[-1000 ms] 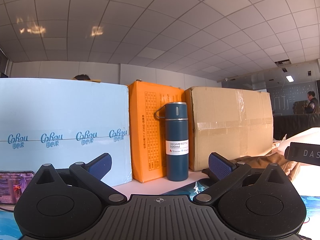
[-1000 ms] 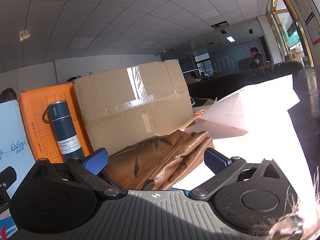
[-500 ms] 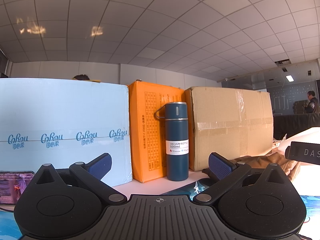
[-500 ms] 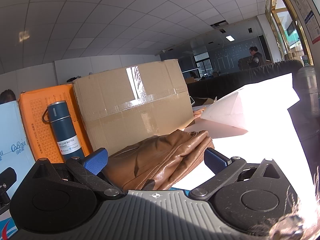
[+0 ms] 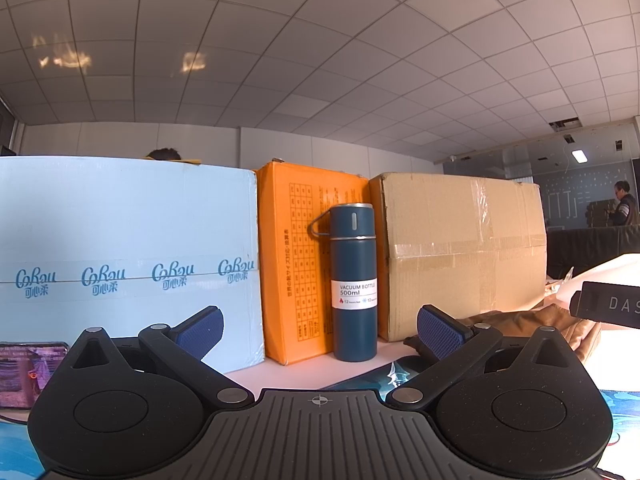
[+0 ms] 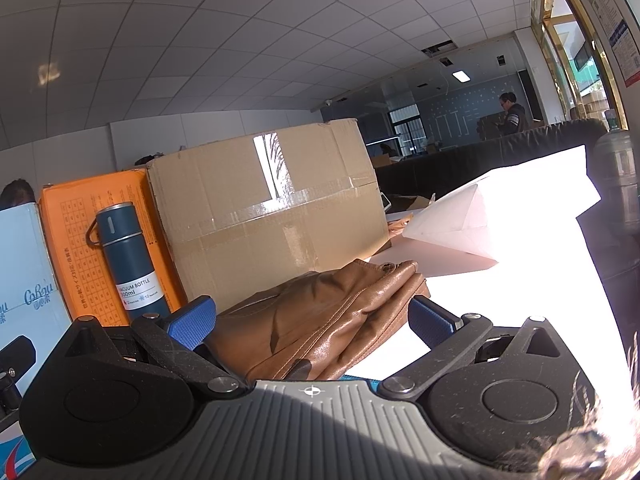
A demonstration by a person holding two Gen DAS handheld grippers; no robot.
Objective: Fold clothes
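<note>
A brown leather garment (image 6: pixel 320 320) lies bunched on the table in front of the cardboard box, just ahead of my right gripper (image 6: pixel 312 320). That gripper is open, its blue pads on either side of the garment's near end and holding nothing. In the left wrist view the same garment (image 5: pixel 532 324) shows at the right, beyond the right pad. My left gripper (image 5: pixel 320 330) is open and empty, pointing at the blue vacuum bottle (image 5: pixel 354 280).
A light blue carton (image 5: pixel 128 256), an orange box (image 5: pixel 296 256) and a taped cardboard box (image 5: pixel 460 248) stand in a row along the back. White paper (image 6: pixel 500 216) lies at the right in bright sun. A phone (image 5: pixel 28 372) sits at the left. A person (image 6: pixel 510 114) stands far off.
</note>
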